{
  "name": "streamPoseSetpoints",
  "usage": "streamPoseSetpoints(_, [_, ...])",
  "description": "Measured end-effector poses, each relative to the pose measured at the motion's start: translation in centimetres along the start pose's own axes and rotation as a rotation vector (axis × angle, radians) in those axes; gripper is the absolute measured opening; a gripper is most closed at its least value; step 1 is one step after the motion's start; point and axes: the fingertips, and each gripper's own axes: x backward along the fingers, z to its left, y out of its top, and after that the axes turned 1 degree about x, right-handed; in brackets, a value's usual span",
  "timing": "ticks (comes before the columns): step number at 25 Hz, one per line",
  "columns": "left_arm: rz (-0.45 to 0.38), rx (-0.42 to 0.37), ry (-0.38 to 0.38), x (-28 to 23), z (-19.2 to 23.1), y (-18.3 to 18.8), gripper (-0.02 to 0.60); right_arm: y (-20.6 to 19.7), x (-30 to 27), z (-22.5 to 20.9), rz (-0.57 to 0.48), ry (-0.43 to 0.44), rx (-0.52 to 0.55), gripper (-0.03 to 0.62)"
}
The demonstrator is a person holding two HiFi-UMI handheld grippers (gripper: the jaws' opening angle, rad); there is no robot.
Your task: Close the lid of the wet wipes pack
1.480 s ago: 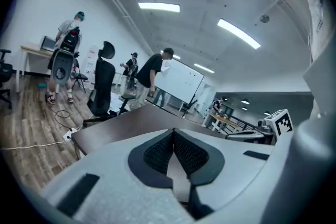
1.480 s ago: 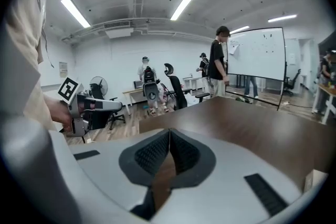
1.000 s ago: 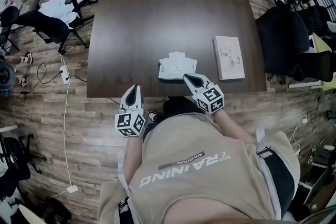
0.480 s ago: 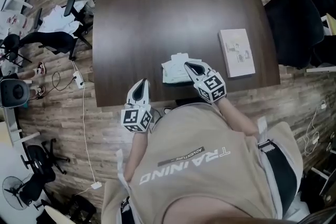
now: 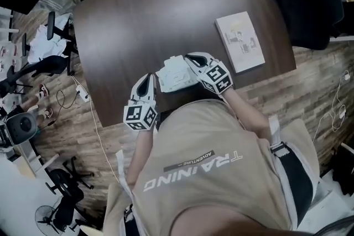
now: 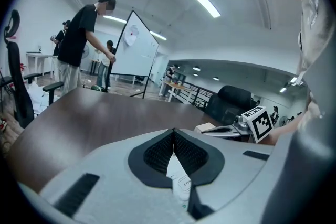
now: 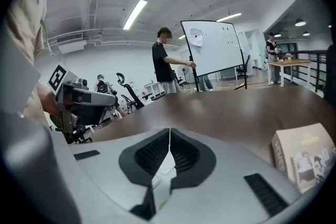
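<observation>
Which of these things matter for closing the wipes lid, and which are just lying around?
For the job: wet wipes pack, left gripper, right gripper.
Just lying about: pale box on the table, whiteboard behind.

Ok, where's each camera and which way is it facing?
Head view: on the head, steeply down at the table; shows torso, left gripper, right gripper at the wet wipes pack.
Left gripper view: on the left gripper, along its closed fingers across the table; right gripper at right.
Right gripper view: on the right gripper, along closed fingers; left gripper at left, box at right.
Shared: both gripper views show the whiteboard.
</observation>
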Motion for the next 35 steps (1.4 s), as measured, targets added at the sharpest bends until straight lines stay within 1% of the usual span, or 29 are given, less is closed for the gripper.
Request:
streamPoseSetpoints(5, [0.04, -0.011, -0.055, -3.1, -1.4, 0.3, 0.005, -1.1, 0.2, -1.1, 0.027, 0.026, -0.027, 0.015])
streamPoseSetpoints(9, [0.07, -0.013, -0.081, -4.3, -1.5, -0.6, 0.005, -2.5, 0.2, -2.2, 0.069, 0.009, -0.063, 0.015])
streamPoseSetpoints(13, [0.116, 0.031, -0.085, -4.2, -0.5, -2.8, 0.005, -3.0, -0.9, -2.5, 0.11, 0.012, -0.093, 0.016])
streamPoseSetpoints(16, [0.14, 0.068, -0.072, -3.9, -0.2, -4.5, 0.005, -3.8, -1.6, -3.0, 0.151, 0.026, -0.143, 0.017])
streamPoseSetpoints(18, [0.137, 0.078, -0.067, -3.8, -0.3, -5.1, 0.005, -4.3, -2.2, -3.4, 0.193, 0.052, -0.149, 0.017])
streamPoseSetpoints(21, [0.13, 0.082, -0.068, -3.3, -0.6, -5.9, 0.005, -5.2, -3.5, -2.5, 0.287, 0.138, -0.127, 0.018])
streamPoseSetpoints(23, [0.131, 0.082, -0.069, -3.1, -0.8, -6.5, 0.005, -5.6, -4.2, -1.8, 0.332, 0.19, -0.142, 0.018])
streamPoseSetpoints(25, [0.129, 0.095, -0.069, -2.8, -1.0, -6.9, 0.005, -5.9, -4.8, -1.3, 0.368, 0.225, -0.161, 0.027])
streamPoseSetpoints(27, [0.122, 0.1, -0.071, -2.6, -1.2, -7.0, 0.005, -6.1, -5.4, -1.1, 0.404, 0.241, -0.154, 0.072])
streamPoseSetpoints(28, [0.12, 0.097, -0.072, -2.5, -1.2, -7.0, 0.005, -6.2, -5.7, -1.1, 0.419, 0.243, -0.148, 0.084])
streamPoseSetpoints(31, [0.123, 0.091, -0.071, -2.6, -1.3, -7.1, 0.005, -7.0, -6.6, -1.7, 0.456, 0.246, -0.154, 0.084])
streamPoseSetpoints(35, [0.132, 0.087, -0.065, -2.4, -1.5, -7.7, 0.005, -8.0, -6.8, -1.5, 0.504, 0.299, -0.216, 0.084])
